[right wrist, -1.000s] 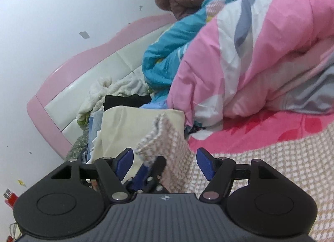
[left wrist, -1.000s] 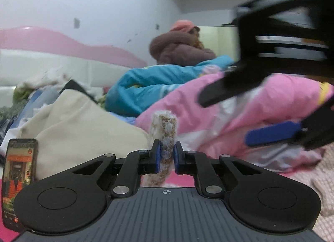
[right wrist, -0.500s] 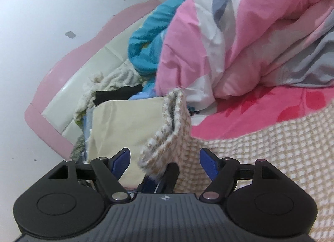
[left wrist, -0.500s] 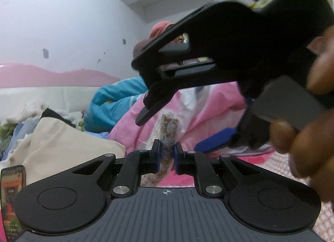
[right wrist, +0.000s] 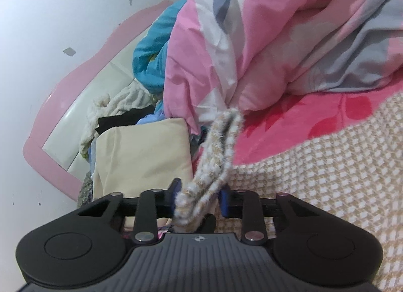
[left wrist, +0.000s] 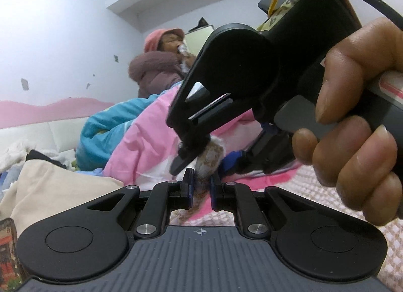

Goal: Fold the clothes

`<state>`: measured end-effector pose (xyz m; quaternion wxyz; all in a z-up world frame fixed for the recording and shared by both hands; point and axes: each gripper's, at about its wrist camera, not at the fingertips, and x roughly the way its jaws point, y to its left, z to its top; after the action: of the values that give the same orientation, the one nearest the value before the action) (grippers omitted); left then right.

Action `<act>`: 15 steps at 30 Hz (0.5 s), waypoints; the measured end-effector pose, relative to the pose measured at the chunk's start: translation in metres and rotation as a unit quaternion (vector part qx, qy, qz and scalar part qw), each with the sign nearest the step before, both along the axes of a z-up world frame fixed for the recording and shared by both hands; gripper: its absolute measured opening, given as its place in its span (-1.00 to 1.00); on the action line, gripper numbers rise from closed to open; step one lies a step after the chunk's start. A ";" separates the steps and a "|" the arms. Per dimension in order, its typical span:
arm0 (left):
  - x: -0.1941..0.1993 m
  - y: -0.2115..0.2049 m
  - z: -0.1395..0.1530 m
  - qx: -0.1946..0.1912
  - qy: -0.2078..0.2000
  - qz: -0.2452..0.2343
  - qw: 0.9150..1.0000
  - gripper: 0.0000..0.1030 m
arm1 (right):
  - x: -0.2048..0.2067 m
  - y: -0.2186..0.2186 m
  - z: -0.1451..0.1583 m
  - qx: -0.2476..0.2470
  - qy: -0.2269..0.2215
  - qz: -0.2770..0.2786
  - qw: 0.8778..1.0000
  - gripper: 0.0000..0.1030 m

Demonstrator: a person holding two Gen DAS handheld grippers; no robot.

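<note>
My right claw (right wrist: 199,196) has moved in and is closing around the checked cloth's (right wrist: 216,151) raised fold; my left claw (left wrist: 201,186) stays clamped on it, beside the pink quilt (right wrist: 264,40).

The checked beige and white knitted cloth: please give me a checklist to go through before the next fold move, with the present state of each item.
1. Left claw shut on the checked beige and white knitted cloth: ok.
2. Right claw has the same cloth between its fingers: ok; its jaws are closing.
3. Right claw's grip complete: cannot tell.
4. The two claws free of each other: not ok; they crowd together at the cloth's raised edge.
5. Rest of the cloth flat on the pink bedsheet: ok where it shows.
6. Pink, white and grey quilt off the cloth: ok in the visible part.
</note>
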<state>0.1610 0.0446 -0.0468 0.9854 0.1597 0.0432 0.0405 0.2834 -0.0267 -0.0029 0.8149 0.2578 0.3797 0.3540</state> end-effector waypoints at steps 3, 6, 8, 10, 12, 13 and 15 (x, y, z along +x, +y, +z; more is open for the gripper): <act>0.000 -0.006 -0.002 0.018 -0.002 -0.006 1.000 -0.78 | -0.002 -0.006 0.001 0.002 -0.010 -0.005 1.000 -0.71; -0.001 -0.012 -0.004 0.038 -0.007 -0.012 0.999 -0.73 | -0.005 -0.012 0.002 -0.003 -0.026 -0.010 1.000 -0.77; -0.003 -0.015 -0.004 0.042 -0.009 -0.018 0.999 -0.72 | -0.006 -0.016 0.003 -0.006 -0.033 -0.014 0.999 -0.78; -0.004 -0.015 -0.003 0.038 -0.009 -0.027 0.999 -0.68 | -0.004 -0.021 0.004 -0.005 -0.038 -0.022 0.999 -0.80; -0.005 -0.016 -0.003 0.037 -0.010 -0.032 0.999 -0.62 | -0.002 -0.028 0.005 -0.001 -0.042 -0.033 0.999 -0.80; -0.006 -0.016 -0.003 0.037 -0.010 -0.033 0.999 -0.61 | -0.001 -0.034 0.005 0.000 -0.043 -0.039 0.998 -0.80; -0.004 -0.015 -0.004 0.038 -0.007 -0.034 0.999 -0.56 | 0.002 -0.044 0.006 0.003 -0.047 -0.051 0.998 -0.81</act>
<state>0.1571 0.0297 -0.0507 0.9798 0.1977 0.0294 0.0095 0.2854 -0.0710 0.0032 0.8480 0.2624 0.3267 0.3244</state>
